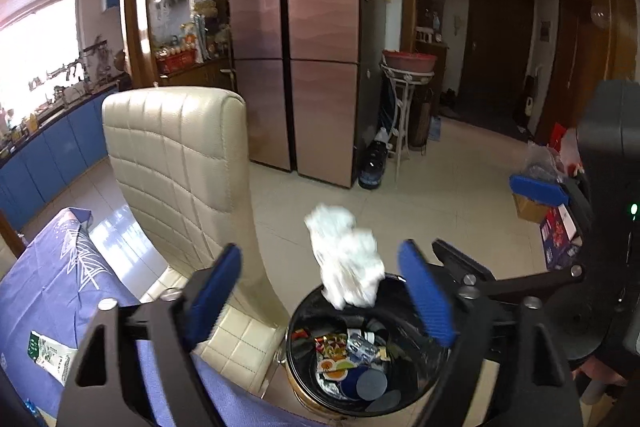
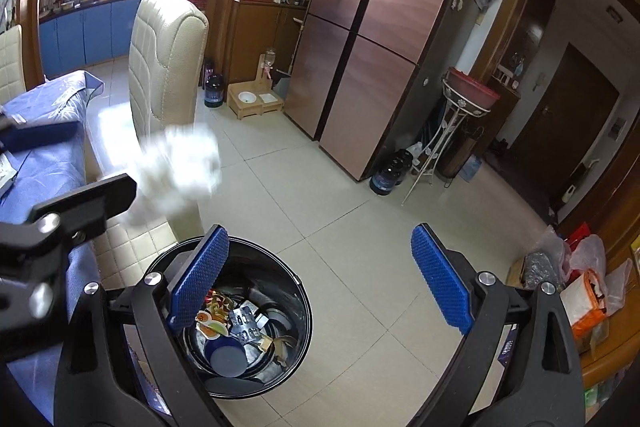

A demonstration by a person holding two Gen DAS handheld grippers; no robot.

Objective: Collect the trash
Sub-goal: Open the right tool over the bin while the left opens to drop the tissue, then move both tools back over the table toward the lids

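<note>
A crumpled white tissue (image 1: 346, 259) is in the air between my open left gripper's (image 1: 320, 295) fingers, just above the black trash bin (image 1: 304, 311); nothing grips it. It shows blurred in the right wrist view (image 2: 180, 163), left of and above the bin (image 2: 306, 311). The bin holds several wrappers and lids. My right gripper (image 2: 320, 279) is open and empty above the bin and floor. Its body shows at the right of the left wrist view (image 1: 600, 227). The left gripper's finger shows at the left of the right wrist view (image 2: 86, 205).
A cream padded chair (image 1: 180, 167) stands left of the bin beside a table with a blue cloth (image 1: 52, 279). A green-and-white packet (image 1: 50, 357) lies on the cloth. A copper fridge (image 1: 296, 47), plant stand (image 1: 406, 99) and bags (image 2: 580, 279) stand around the tiled floor.
</note>
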